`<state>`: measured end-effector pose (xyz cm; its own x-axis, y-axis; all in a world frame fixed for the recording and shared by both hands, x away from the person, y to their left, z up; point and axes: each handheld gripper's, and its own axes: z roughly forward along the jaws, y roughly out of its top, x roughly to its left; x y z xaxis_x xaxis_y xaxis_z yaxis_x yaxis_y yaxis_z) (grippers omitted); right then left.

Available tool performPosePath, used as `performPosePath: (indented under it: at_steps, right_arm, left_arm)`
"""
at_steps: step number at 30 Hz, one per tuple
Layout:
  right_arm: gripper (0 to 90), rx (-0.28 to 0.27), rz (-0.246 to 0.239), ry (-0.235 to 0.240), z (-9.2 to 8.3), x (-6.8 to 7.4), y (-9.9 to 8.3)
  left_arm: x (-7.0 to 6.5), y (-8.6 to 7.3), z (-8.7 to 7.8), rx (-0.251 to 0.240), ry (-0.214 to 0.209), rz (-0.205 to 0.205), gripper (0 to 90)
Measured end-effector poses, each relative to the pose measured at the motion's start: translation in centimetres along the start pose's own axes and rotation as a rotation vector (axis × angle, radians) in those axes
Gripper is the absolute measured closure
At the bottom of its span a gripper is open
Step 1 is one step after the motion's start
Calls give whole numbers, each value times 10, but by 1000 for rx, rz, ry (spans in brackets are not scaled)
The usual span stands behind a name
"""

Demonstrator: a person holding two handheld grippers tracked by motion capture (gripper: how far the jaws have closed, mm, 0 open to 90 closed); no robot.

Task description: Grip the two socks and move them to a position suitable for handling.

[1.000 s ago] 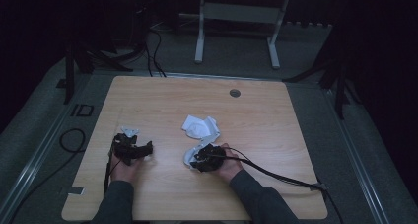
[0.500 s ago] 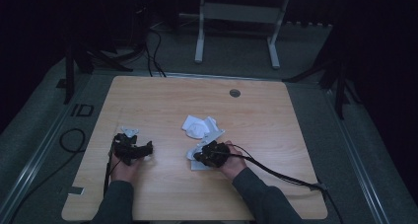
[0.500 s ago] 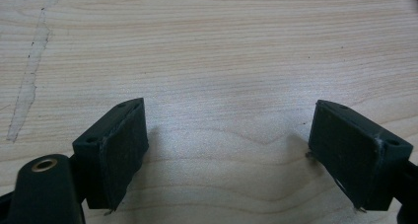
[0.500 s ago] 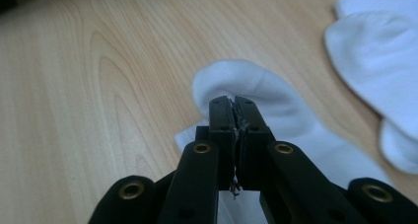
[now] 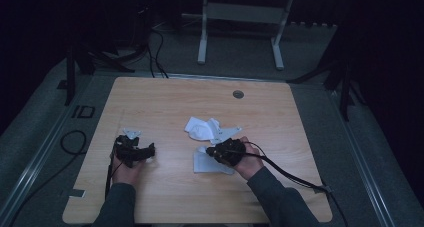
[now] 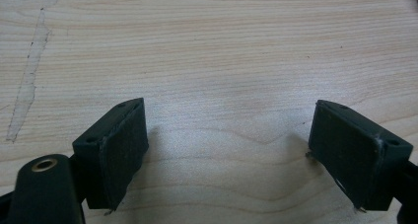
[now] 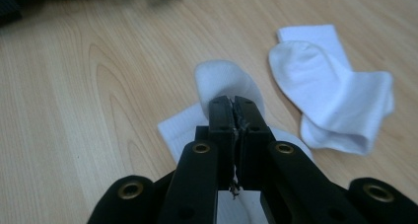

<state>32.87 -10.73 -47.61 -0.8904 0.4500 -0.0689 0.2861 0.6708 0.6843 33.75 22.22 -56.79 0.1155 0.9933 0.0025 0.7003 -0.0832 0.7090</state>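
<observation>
Two white socks lie in the middle of the wooden table (image 5: 165,102). My right gripper (image 5: 214,152) (image 7: 234,105) is shut, its jaws pressed together on a fold of the nearer white sock (image 5: 210,164) (image 7: 224,78), whose toe bulges up just past the jaw tips. The other white sock (image 5: 200,127) (image 7: 335,95) lies crumpled just beyond it, apart from the jaws. At the near left my left gripper (image 5: 149,150) (image 6: 229,150) sits low over bare wood, open, with nothing between its pads.
A round grommet hole (image 5: 238,94) sits near the table's far edge. The right gripper's cable (image 5: 292,176) trails off to the near right. Beyond the table stand a metal frame (image 5: 240,12) and floor cables (image 5: 155,42).
My right gripper has risen and shifted slightly right, pulling the nearer sock with it. The left gripper has stayed where it was.
</observation>
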Motion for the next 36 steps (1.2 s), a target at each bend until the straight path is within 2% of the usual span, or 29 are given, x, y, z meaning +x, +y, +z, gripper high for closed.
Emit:
performPosePath:
  at_steps: [5,12,15,18,19,20,23,25,26,28,33,36]
  right_arm:
    - [872,3,26,-46,-11,-10,-9]
    - [871,7,77,-107,-23,-27,-32]
    - [870,25,93,-142,-27,-32,-44]
    - [870,35,132,-162,-32,-40,-61]
    - [870,35,132,-162,-32,-40,-61]
    - [867,45,170,-172,-36,-46,-76]
    - [845,67,204,-186,-39,-52,-90]
    - [845,72,213,-190,-41,-54,-94]
    - [759,86,234,-216,-45,-59,-101]
    - [710,96,242,-258,-50,-63,-105]
    - [666,112,303,-340,-59,-75,-112]
    - [654,111,313,-356,-63,-78,-115]
  left_arm:
    - [0,0,0,0,0,0,151]
    - [0,0,0,0,1,0,151]
    - [0,0,0,1,-1,2,151]
    - [0,0,0,2,-1,2,151]
    - [0,0,0,2,-1,2,151]
    - [0,0,0,1,-1,2,151]
    - [0,0,0,1,-1,2,151]
    - [0,0,0,1,-1,2,151]
    - [0,0,0,2,0,2,151]
    - [0,0,0,2,0,2,151]
    - [0,0,0,2,0,3,151]
    - [0,0,0,2,0,2,151]
